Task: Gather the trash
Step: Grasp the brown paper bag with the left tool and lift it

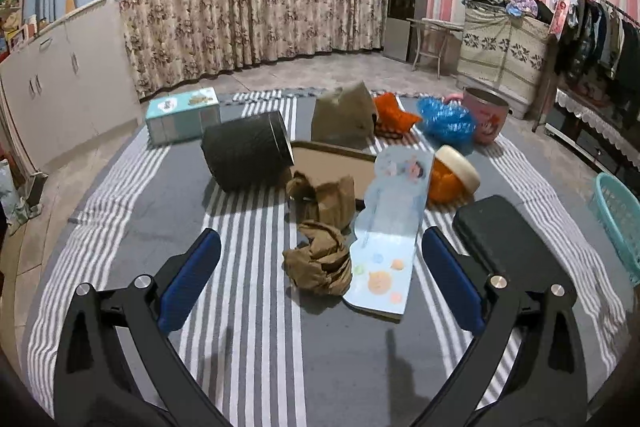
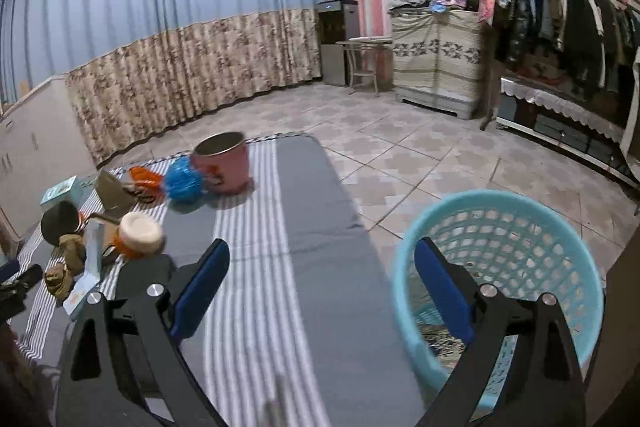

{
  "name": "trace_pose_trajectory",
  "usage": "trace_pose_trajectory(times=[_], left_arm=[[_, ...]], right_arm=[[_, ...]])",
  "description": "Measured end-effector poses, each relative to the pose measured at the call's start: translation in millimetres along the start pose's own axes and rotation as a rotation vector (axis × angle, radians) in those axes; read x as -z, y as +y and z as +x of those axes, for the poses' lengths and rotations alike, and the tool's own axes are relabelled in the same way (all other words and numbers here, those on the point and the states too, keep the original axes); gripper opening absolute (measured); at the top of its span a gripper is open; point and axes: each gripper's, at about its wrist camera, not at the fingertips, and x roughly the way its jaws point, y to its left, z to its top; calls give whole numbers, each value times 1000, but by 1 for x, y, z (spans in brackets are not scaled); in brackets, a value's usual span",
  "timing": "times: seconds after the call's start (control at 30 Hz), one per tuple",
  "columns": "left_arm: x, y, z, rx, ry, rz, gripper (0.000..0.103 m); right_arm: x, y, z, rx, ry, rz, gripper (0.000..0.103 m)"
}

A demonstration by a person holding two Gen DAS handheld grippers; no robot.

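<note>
Dim indoor light is falling from overhead, casting soft shadows; fisheye is bending the dark edges, and the basket (image 2: 500,227) is smearing with blur.

Crumpled brown paper (image 1: 318,259) lies on striped mat (image 1: 248,307).

Both wrist views look down-forward along jaws; shared: striped mat (image 1: 248,307), pink bucket (image 2: 224,165), teal basket (image 2: 500,267).

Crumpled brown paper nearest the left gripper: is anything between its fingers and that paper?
Nothing visible. The left gripper is open and empty, and the crumpled brown paper lies in the open on the striped mat just ahead of it. The long blue card touches the paper's right side, so the right-hand finger may nudge it.
</note>
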Motion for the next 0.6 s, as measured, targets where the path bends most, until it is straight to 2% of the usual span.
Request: trace_pose_trajectory(times=[0.07,0.13,0.27,0.33,0.37,0.5,0.6], left_arm=[[4,-1,8,5,17,6,93],[4,-3,17,31,50,6,82],[4,1,31,68,100,-9,70],[3,3,36,97,121,-15,58],[3,3,36,103,125,-15,55],[2,4,36,99,130,11,37],[3,11,30,110,110,17,37]], right_arm=[[3,13,2,-6,4,-12,92],[5,22,1,-18,6,-13,92],[4,34,7,-27,22,-19,92],[5,40,9,-25,29,-24,92],[6,43,10,-25,32,-28,92],[9,54,15,-26,45,-55,92],[12,65,19,-33,62,-86,92]])
